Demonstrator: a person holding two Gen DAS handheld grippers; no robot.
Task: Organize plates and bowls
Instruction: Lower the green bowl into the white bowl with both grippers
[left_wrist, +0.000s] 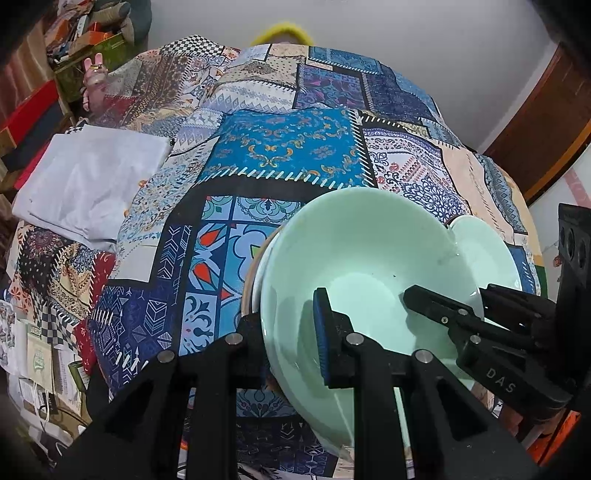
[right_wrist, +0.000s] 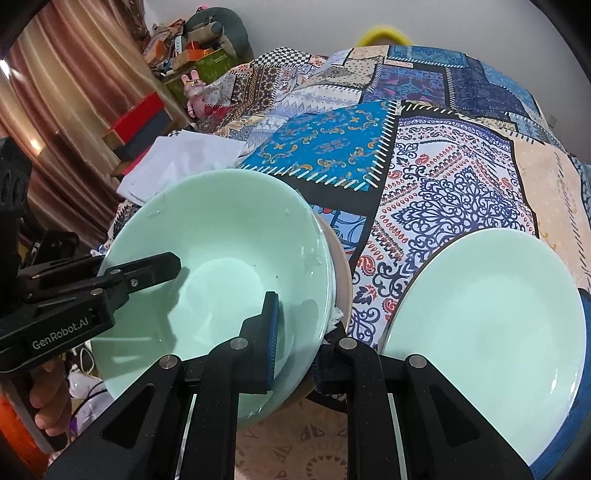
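We hold bowl (right_wrist: 218, 258) by opposite rims, left gripper (left_wrist: 288, 332) and right gripper (right_wrist: 295, 332) both clamped on it, above patchwork cloth (left_wrist: 280, 147). Plate (right_wrist: 491, 314) beside. Placement pending, we judge.

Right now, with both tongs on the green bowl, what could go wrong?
The bowl hangs tilted, each tongs pinching only its thin rim, so it could slip or twist out. The plate lies close beside the right tongs, so a lowered bowl edge might strike it. The left tongs grip the opposite rim; uneven lowering could lever it loose.
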